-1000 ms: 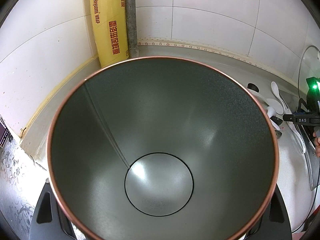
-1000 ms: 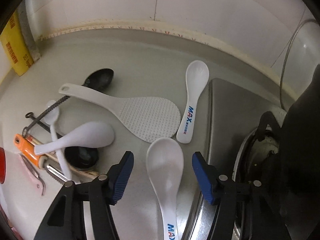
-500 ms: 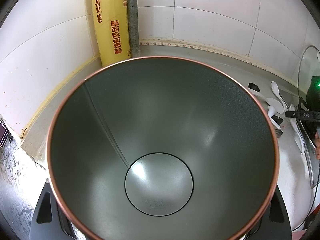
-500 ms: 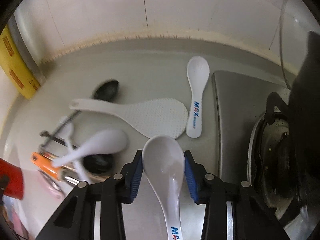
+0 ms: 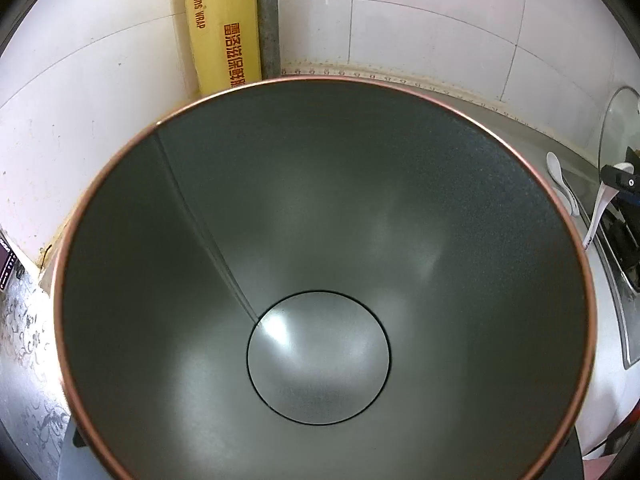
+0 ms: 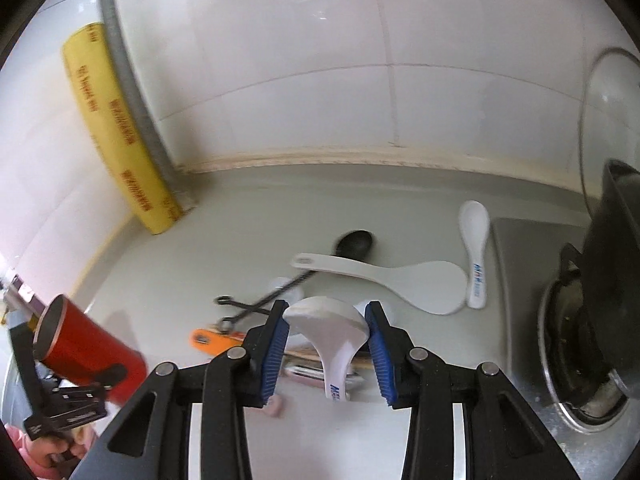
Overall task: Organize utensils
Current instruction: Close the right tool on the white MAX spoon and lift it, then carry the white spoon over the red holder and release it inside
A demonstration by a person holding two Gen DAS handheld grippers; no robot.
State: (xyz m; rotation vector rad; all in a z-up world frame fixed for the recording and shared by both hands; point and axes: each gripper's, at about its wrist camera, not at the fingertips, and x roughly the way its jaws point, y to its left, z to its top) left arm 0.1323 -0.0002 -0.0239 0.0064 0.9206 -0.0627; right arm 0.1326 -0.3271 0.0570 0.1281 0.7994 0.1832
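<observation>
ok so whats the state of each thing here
red cup: held tilted by left gripper, empty inside
white spoon: clamped in right gripper, lifted
rice paddle: lying flat on counter
second white spoon: lying flat
glass lid: propped upright

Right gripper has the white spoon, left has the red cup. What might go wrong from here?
1. The right gripper pinches the white spoon only across its rounded bowl, with the handle hanging down; it may pivot or slip out.
2. The red cup is held tilted, so the spoon could hit its rim and miss.
</observation>
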